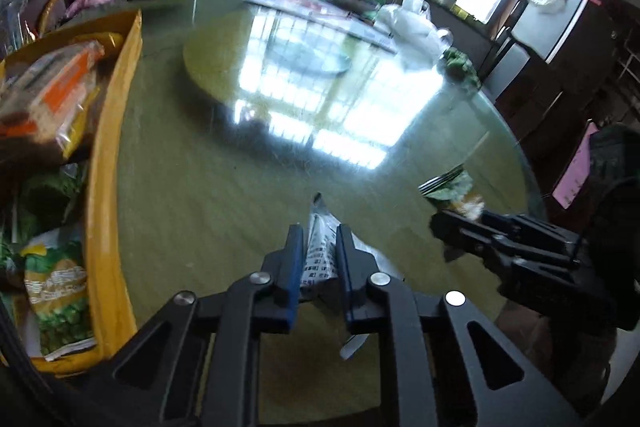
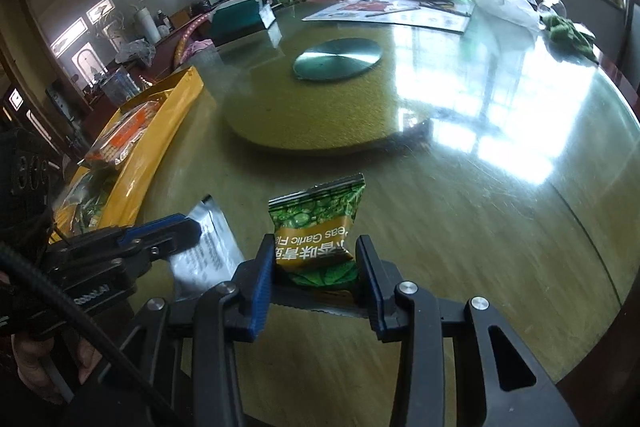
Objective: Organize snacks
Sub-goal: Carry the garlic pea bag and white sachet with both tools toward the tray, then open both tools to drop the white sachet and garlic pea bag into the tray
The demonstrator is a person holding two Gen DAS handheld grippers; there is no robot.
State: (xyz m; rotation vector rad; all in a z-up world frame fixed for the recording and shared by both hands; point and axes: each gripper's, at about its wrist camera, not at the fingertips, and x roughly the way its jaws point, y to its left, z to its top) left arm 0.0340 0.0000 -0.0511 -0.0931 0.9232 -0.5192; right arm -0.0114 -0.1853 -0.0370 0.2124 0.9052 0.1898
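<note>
While the left claw (image 1: 318,247) pinches a silver packet (image 1: 320,251) at lower center, the right claw (image 2: 316,263) clamps a green pea packet (image 2: 320,231) over the tabletop (image 2: 460,227).

The left gripper (image 1: 318,247) points forward and downward, its blue-edged fingers (image 1: 294,259) pressed onto a silver snack packet (image 1: 320,251). The right gripper (image 2: 316,267) tilts down likewise just beside it, fingers (image 2: 262,279) clamped on the sides of a green garlic peas packet (image 2: 320,227). A hand (image 2: 48,359) grips the left gripper's handle.
</note>
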